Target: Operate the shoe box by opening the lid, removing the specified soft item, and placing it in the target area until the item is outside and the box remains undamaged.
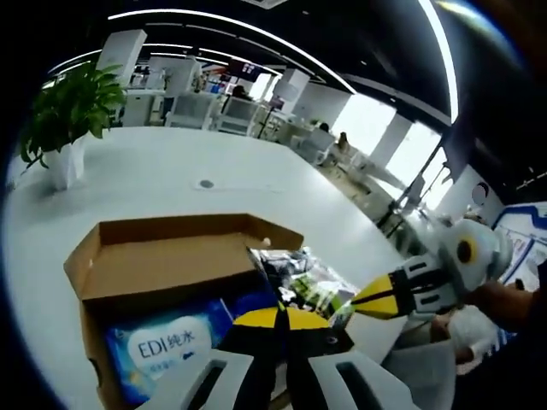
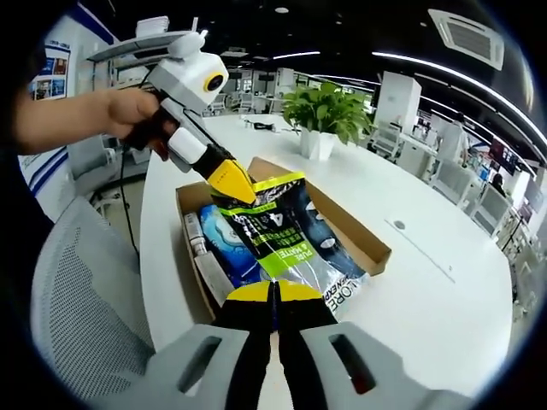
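An open cardboard shoe box (image 1: 90, 265) (image 2: 363, 243) lies on the white table. A soft plastic bag (image 2: 278, 239) (image 1: 312, 286) with green and black print hangs lifted over the box, stretched between both grippers. My left gripper (image 1: 278, 318) (image 2: 244, 195) is shut on the bag's upper corner. My right gripper (image 2: 273, 292) (image 1: 355, 301) is shut on its lower edge. A blue tissue pack (image 1: 167, 346) (image 2: 224, 243) lies inside the box under the bag.
A potted plant (image 1: 73, 107) (image 2: 329, 111) stands on the white table (image 1: 171, 175) (image 2: 444, 299) beyond the box. A grey mesh chair (image 2: 85, 290) sits at the table's near edge. A person's hand (image 2: 128, 115) holds the left gripper.
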Motion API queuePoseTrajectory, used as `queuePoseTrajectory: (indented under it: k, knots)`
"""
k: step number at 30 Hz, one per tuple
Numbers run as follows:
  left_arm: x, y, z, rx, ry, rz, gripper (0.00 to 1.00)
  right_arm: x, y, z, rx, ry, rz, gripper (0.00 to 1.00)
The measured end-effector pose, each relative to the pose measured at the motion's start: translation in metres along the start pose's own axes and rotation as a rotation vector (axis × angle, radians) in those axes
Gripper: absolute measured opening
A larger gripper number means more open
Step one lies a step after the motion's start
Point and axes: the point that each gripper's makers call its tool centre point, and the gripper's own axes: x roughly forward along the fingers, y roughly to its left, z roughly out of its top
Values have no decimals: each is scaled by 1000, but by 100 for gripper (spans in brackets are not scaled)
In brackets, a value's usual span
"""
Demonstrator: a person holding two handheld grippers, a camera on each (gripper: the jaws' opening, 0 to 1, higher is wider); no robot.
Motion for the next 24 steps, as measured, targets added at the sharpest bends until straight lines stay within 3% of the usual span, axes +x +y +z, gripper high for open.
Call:
queuePoseTrajectory:
  k: [24]
  knots:
    - [75,-44,3,95,72,-83,0,-39,-51,-52,120,47,-110,0]
